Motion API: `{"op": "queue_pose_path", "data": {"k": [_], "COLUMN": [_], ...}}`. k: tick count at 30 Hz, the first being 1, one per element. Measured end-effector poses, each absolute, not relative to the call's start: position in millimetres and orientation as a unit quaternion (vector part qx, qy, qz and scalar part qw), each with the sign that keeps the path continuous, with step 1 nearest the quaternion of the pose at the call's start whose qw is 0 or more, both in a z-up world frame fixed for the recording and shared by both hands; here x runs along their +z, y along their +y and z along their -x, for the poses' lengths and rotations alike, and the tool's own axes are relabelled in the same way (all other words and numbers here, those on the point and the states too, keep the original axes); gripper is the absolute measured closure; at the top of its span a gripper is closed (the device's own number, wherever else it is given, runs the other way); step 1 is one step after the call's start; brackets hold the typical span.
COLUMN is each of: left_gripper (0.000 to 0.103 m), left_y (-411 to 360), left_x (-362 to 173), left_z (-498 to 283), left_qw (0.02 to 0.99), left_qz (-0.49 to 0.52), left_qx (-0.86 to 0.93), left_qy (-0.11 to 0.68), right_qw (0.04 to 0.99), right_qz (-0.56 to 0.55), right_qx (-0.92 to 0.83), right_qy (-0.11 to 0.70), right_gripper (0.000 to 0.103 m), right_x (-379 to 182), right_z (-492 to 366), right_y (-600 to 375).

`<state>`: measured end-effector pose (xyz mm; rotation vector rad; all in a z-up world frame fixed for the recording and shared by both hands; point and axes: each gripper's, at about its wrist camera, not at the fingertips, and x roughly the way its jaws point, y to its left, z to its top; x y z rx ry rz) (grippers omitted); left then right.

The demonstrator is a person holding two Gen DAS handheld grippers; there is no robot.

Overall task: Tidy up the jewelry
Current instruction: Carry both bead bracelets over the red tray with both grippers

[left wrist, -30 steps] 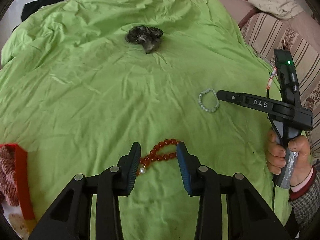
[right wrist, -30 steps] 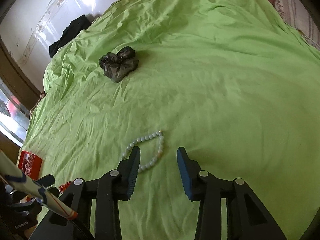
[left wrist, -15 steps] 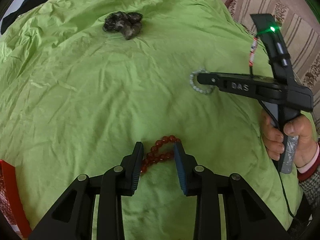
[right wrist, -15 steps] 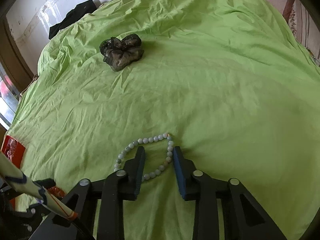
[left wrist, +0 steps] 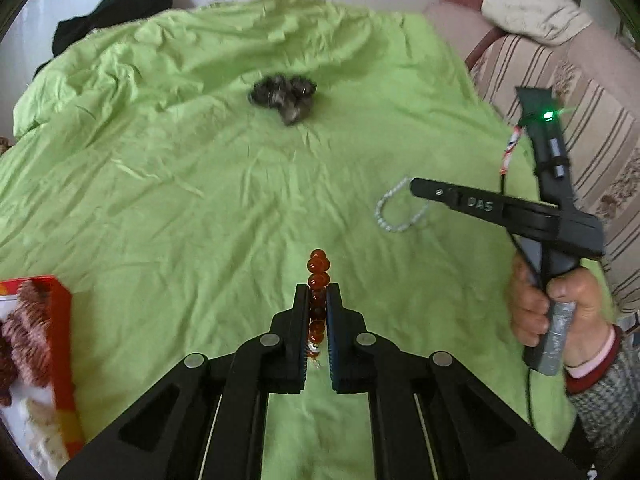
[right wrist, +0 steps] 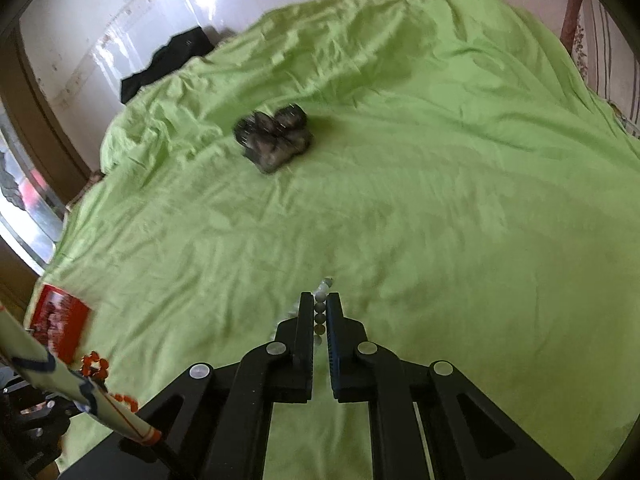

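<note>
My left gripper (left wrist: 318,292) is closing on a red bead bracelet (left wrist: 319,266). Its pads press the strand, and a few beads stick out past the tips above the green sheet (left wrist: 200,208). My right gripper (right wrist: 319,300) is shut on a pale bead bracelet (right wrist: 322,290). In the left wrist view that pale bracelet (left wrist: 384,216) dangles as a blurred loop from the right gripper (left wrist: 416,189), held by a hand (left wrist: 560,312). The red bracelet (right wrist: 95,364) also shows at the lower left of the right wrist view.
A dark crumpled fabric bundle (left wrist: 285,96) lies mid-sheet, farther away. A red box (left wrist: 36,360) sits at the left edge. A black garment (left wrist: 112,12) lies beyond the sheet's far corner. Striped bedding (left wrist: 580,92) borders the right side.
Both grippers have shut on their bracelets, the left on the red beads and the right on the pale ones. Both have lifted a little off the sheet, taking the strands up with them.
</note>
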<state>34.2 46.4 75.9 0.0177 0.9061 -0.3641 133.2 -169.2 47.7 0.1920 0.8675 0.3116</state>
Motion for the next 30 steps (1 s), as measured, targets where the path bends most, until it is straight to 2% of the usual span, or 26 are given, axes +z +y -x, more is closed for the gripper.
{"op": "queue_pose_path", "data": {"k": [11,22,30], "left_gripper": [0.096,0.096,0.096], "left_y": [88.8,157.7,198.2], "left_x": [127.5,129.0,127.7], "left_z": [29.2,70.7,92.8], "left_qw": [0.905,0.918,0.933], "left_qz": [0.033,0.057,0.043], "left_qx": [-0.157,-0.091,-0.02], "left_qy": [0.394,0.382,0.356], "right_qw": [0.892,0.897,0.898], "right_qz": [-0.116,-0.067,-0.018], "right_qx": [0.199,0.229,0.239], "right_qy": [0.389,0.371,0.369], "right_gripper": [0.097,0.097,0.096], "right_x": [91.1,104.2,93.4], "right_z": [-86.6,-31.2,15.3], "right_y": [-160.9,-111.1,-72.3]}}
